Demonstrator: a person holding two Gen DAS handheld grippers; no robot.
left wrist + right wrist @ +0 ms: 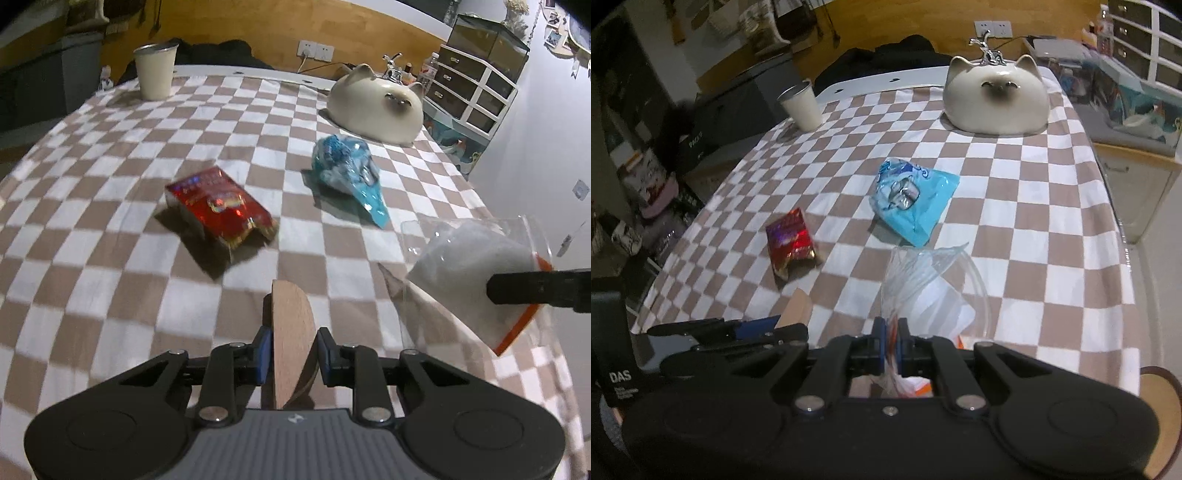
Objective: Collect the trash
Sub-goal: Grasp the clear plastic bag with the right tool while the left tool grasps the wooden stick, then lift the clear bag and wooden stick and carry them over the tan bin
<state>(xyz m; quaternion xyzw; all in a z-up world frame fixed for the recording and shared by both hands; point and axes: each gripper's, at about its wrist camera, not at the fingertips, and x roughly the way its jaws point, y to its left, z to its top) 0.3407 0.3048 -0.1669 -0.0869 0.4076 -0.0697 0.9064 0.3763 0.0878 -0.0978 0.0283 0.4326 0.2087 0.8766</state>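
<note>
Three pieces of trash: red wrapper (221, 206) and blue wrapper (345, 173) lying mid-frame on the checkered surface (110, 258); clear bag (923, 291) pinched in the right tool (893, 332), lower centre. Left tool (291, 354) clamped on one wooden disc (291, 339) — angled downward. One cup (154, 70), one cat-shaped bowl (376, 107) behind.

One red wrapper (221, 206), one blue wrapper (345, 173) and one clear plastic bag (476, 273) make three pieces of trash. One wooden disc (291, 339). One metal-rimmed cup (155, 70). One cat-shaped ceramic figure (376, 105). One checkered cloth (110, 236) over one worktop. Two grippers: the left gripper (291, 354) and the right gripper (892, 345).
</note>
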